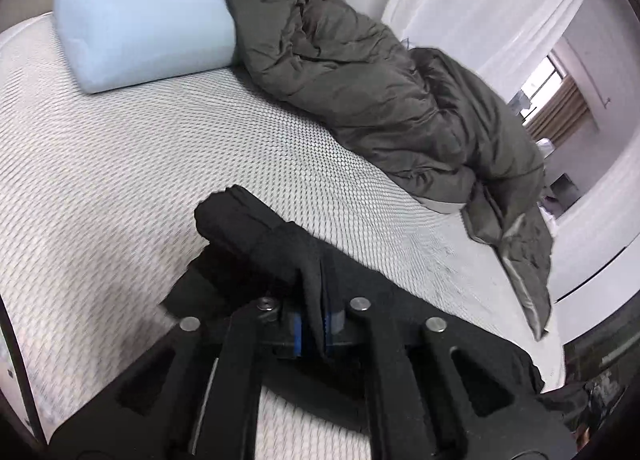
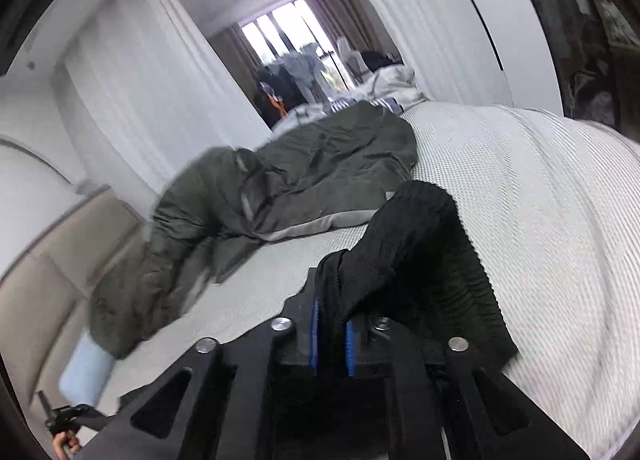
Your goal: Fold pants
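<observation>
The black, soft-knit pants [image 1: 256,236] are gathered up off the white, dot-textured mattress [image 1: 120,179], each end caught in a gripper.

In the left wrist view, the left gripper [image 1: 316,330] has its two black fingers drawn close together, and a fold of the black cloth runs down between their blue pads [image 1: 297,334], which pinch it. Just ahead of the fingertips the cloth bunches into a thick roll that leans off to the left of them, and more of it spreads to the right and passes beneath the right-hand finger. Well beyond the fingertips, a crumpled dark olive quilted blanket [image 1: 380,91] lies along the far side of the mattress. To the far left of it rests a pale blue block-shaped pillow [image 1: 144,27], touching the blanket's end.

In the right wrist view, the right gripper [image 2: 333,336] is likewise clamped on the pants [image 2: 416,244]: a band of ribbed black fabric stands between the blue pads [image 2: 314,334]. It rises ahead of the fingertips into a hump, then drapes down over the right-hand finger. The mattress [image 2: 540,219] stretches away to the right of the fingers. The olive blanket [image 2: 280,187] lies ahead and to the left of them.
</observation>
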